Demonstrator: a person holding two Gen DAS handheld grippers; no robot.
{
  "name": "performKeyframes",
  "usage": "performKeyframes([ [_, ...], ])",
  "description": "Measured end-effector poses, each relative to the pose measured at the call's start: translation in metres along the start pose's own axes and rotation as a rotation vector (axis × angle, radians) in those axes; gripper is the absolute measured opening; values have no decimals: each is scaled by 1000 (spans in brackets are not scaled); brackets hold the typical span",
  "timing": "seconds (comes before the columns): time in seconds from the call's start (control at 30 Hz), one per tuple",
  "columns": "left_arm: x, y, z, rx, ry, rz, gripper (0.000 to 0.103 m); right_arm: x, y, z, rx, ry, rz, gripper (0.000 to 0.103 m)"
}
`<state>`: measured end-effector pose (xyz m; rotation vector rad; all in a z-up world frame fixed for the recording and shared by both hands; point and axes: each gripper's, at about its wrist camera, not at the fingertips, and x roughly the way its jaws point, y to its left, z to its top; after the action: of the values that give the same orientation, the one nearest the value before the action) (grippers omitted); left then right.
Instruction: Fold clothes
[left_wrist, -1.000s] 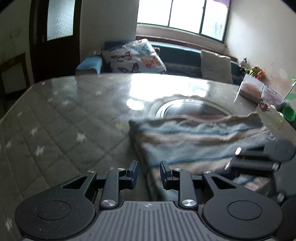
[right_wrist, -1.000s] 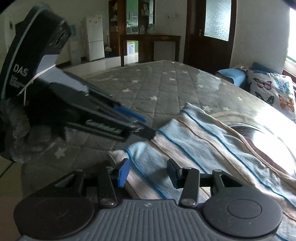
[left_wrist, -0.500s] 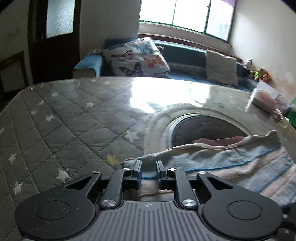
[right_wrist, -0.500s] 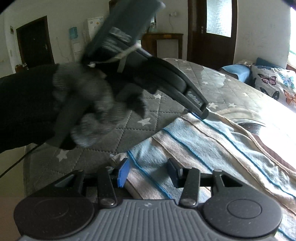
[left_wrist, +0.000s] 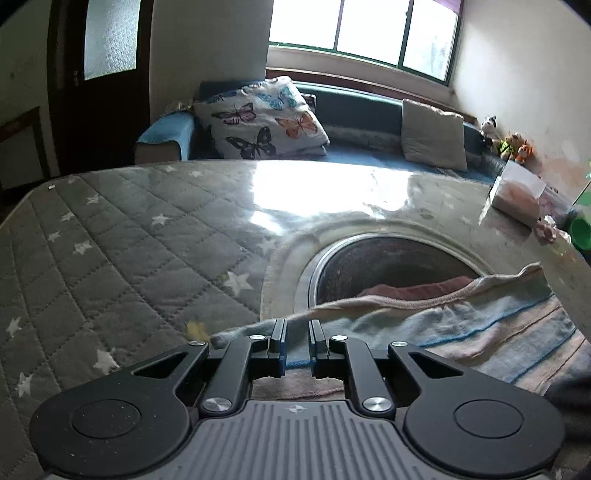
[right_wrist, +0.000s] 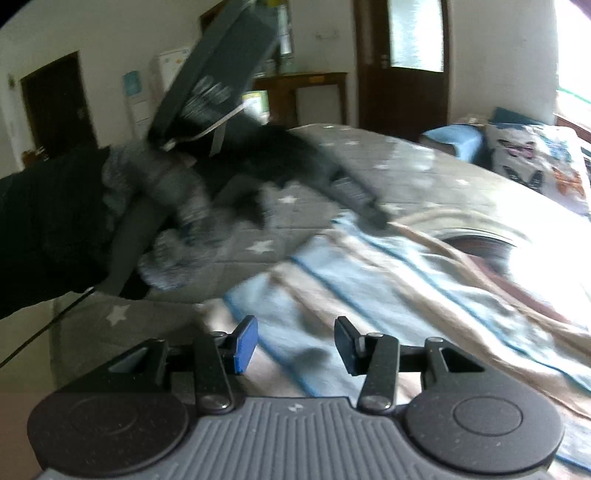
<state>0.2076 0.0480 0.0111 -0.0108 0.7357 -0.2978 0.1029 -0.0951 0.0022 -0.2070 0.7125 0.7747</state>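
A striped cloth (left_wrist: 454, 325) in blue, beige and pink lies on the grey star-quilted surface (left_wrist: 122, 243). My left gripper (left_wrist: 297, 343) is shut on the cloth's near edge, with fabric pinched between the narrow fingers. In the right wrist view the same left gripper (right_wrist: 376, 218), held by a gloved hand (right_wrist: 173, 206), bites the far edge of the cloth (right_wrist: 388, 280) and is blurred by motion. My right gripper (right_wrist: 295, 343) stands open just above the cloth's near corner, nothing between its fingers.
A dark round patch (left_wrist: 388, 266) shows in the cover under the cloth. Beyond the far edge stands a sofa with a butterfly pillow (left_wrist: 262, 118) and a grey cushion (left_wrist: 432, 136). A tissue box (left_wrist: 517, 195), small toys and a green object (left_wrist: 581, 232) sit at the right.
The left gripper's fingers narrowed onto the cloth's edge and it moved forward across the surface, drawing the edge along. The right gripper stayed open over the near corner.
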Motion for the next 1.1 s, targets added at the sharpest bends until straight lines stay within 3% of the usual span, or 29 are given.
performKeyframes([
  [0.4,15,-2,-3,0,34,17,13,-42,-147,-18,218,15,-331,46],
  [0.57,17,-2,-4,-2,33,21,13,-40,-186,-23,267,17,-377,43],
  [0.7,17,-1,-5,5,31,21,13,-42,-203,-31,309,26,-408,31],
  [0.97,17,-2,-7,24,26,25,14,-61,-222,-43,356,13,-465,29],
  [1.1,16,-2,-6,20,27,29,14,-71,-227,-45,361,14,-482,23],
])
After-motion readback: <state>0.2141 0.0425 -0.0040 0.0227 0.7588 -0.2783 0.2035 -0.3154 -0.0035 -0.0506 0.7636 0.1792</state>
